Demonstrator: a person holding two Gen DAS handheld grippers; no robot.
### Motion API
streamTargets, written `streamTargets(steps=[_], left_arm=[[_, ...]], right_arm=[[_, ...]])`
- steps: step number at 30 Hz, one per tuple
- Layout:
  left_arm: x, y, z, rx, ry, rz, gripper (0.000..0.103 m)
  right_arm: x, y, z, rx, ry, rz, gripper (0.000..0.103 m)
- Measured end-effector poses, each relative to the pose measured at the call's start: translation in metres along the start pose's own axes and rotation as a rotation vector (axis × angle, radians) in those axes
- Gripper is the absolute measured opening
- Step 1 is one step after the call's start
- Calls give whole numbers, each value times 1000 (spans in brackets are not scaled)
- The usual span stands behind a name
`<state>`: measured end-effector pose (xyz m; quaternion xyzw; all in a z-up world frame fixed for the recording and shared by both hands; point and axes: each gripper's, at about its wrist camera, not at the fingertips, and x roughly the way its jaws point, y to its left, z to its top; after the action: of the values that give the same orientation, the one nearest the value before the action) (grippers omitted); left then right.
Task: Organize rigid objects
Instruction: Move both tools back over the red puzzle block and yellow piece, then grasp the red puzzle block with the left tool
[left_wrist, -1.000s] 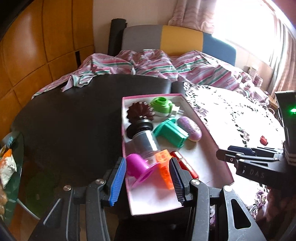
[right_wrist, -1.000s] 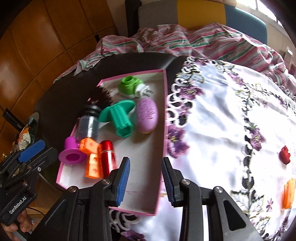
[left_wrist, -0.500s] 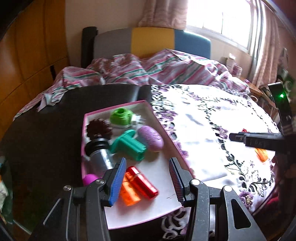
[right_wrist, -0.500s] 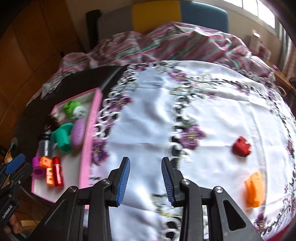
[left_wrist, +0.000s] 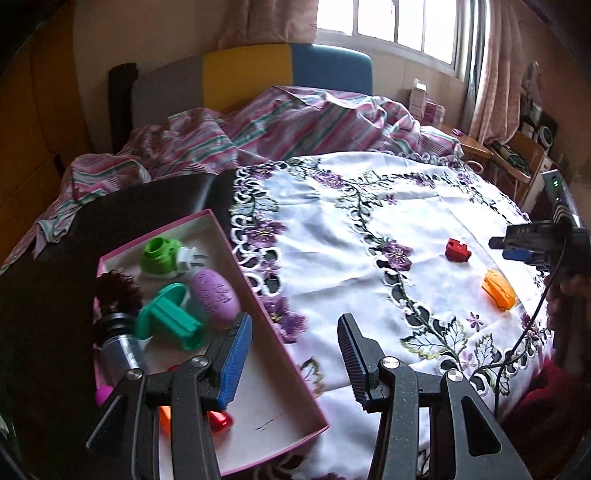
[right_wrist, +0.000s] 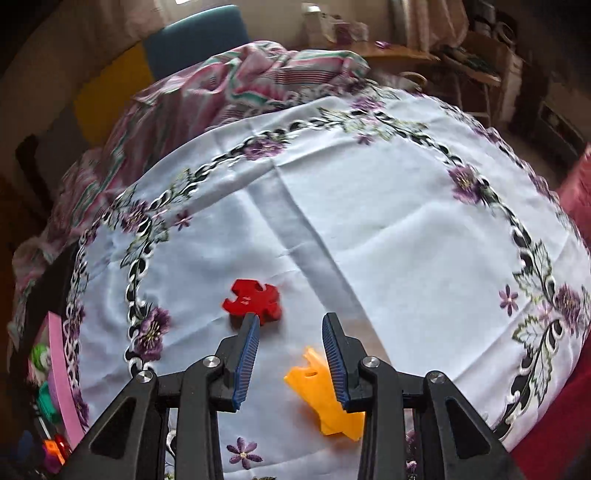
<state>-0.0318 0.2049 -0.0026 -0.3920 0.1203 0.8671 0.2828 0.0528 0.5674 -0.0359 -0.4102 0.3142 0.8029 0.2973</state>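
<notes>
The right gripper (right_wrist: 290, 356) is open and holds nothing. The red piece (right_wrist: 253, 297) lies flat on the white cloth (right_wrist: 388, 229), just past the tip of its left finger. The orange piece (right_wrist: 325, 395) lies closer in, partly under its right finger.

The left gripper (left_wrist: 291, 363) is open too, with nothing in it. Its left finger hangs over the pink box (left_wrist: 306, 384), and its right finger hangs over the cloth. Inside the box, beyond the left finger, lie a purple egg shape (left_wrist: 214, 297), a teal piece (left_wrist: 166, 321) and a green piece (left_wrist: 160, 254). From this gripper, both loose pieces lie well off to the right.
</notes>
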Motion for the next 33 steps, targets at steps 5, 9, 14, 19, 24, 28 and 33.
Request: streamTargets(steps=[5,9,14,19,24,28,33], left_arm=[[18,-19,9,24,34,-32,49],[32,-40,20,61,57,-76,52],[53,-71,36,98,95,-161,56],[80,-113,51,168,130,-231,56],[111,-152,64,219,168,-296,68],[133,-180,76,274,173,-312,76],[157,-213,82,361,172,-302,76]], right_arm=[[-6,-23,2,115,-7,28,35],[-7,-29,4,160,-11,23,35],[-8,-44,4,240,-12,43,35],[-8,-55,5,295,-8,70,35],[-5,-57,6,308,3,88,35],[-4,-58,6,320,7,104,35],[-5,-59,6,328,2,113,36]])
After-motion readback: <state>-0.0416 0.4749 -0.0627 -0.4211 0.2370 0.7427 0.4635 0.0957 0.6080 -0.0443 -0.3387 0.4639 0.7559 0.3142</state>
